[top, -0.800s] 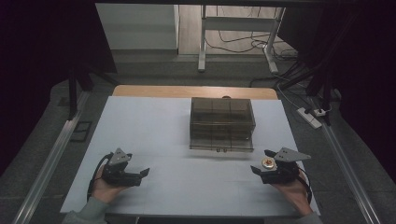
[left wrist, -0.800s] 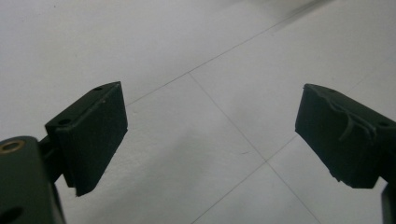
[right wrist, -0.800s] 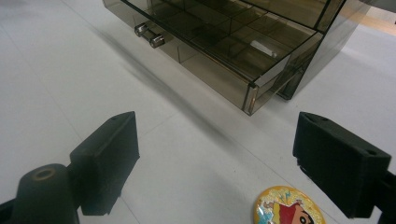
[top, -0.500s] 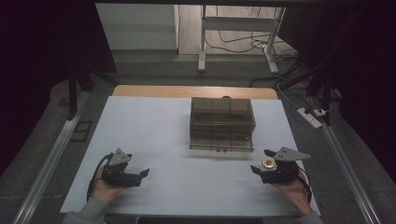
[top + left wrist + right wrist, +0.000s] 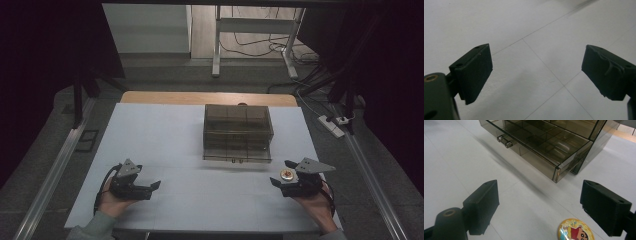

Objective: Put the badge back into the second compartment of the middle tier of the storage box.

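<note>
On my white table top [image 5: 200,135] I count one smoky transparent plastic drawer box [image 5: 238,131], set toward the far middle, with its bottom drawer [image 5: 531,147] pulled partly out; that drawer carries one small clear bar handle [image 5: 504,141] and is split into several compartments. One round yellow cartoon badge [image 5: 576,230] lies flat on the table just beside my right gripper [image 5: 295,180], near the drawer's corner. I can read no writing on it. My left gripper [image 5: 131,183] rests low at the near left, well apart from the box. Both of my grippers have their jaws spread wide, holding nothing.
</note>
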### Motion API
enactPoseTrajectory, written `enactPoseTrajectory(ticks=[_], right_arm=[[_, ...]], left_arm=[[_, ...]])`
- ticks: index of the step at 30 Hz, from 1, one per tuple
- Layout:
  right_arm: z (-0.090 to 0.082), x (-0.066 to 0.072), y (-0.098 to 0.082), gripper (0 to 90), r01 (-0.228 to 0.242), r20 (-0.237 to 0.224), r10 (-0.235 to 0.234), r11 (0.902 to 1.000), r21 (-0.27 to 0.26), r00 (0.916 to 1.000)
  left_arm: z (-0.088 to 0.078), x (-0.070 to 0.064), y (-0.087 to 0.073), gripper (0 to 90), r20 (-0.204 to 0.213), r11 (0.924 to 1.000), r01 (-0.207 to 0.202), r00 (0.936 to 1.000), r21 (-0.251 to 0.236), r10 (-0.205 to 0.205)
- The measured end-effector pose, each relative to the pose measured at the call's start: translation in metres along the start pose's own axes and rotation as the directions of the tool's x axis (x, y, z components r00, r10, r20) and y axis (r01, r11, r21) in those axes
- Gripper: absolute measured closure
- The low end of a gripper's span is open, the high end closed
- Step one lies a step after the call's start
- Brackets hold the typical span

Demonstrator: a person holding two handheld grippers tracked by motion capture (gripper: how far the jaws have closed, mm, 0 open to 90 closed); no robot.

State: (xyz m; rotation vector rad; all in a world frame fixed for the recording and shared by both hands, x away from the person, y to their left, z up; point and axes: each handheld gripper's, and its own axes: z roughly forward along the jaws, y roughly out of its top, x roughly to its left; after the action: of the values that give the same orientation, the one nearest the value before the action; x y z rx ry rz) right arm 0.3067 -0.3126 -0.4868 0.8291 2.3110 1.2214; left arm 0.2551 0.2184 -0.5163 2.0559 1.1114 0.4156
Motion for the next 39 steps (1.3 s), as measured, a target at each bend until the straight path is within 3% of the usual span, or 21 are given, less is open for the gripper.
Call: enactPoseTrajectory(ticks=[14,28,33,39], right_arm=[[-0.007,-0.01,0.006,16.1,-0.017,0.029,0.017,0.9998,0.005,0.9994],[-0.007,-0.025,0.012,17.6,-0.017,0.074,0.014,0.9989,0.044,0.9972],[-0.006,-0.03,0.016,17.5,-0.029,0.089,0.023,0.997,0.072,0.9958],[-0.001,-0.042,0.015,17.9,-0.071,0.103,0.054,0.984,0.164,0.9932]], left_arm=[[0.002,-0.001,0.0,9.9,0.002,0.9999,-0.007,1.0,0.011,0.007],[0.003,0.0,-0.001,9.9,0.0,0.9998,-0.004,1.0,0.02,0.004],[0.003,0.001,-0.001,9.9,0.001,0.9997,-0.002,1.0,0.023,0.002],[0.004,0.002,-0.001,9.9,0.001,0.9996,-0.001,1.0,0.027,0.001]])
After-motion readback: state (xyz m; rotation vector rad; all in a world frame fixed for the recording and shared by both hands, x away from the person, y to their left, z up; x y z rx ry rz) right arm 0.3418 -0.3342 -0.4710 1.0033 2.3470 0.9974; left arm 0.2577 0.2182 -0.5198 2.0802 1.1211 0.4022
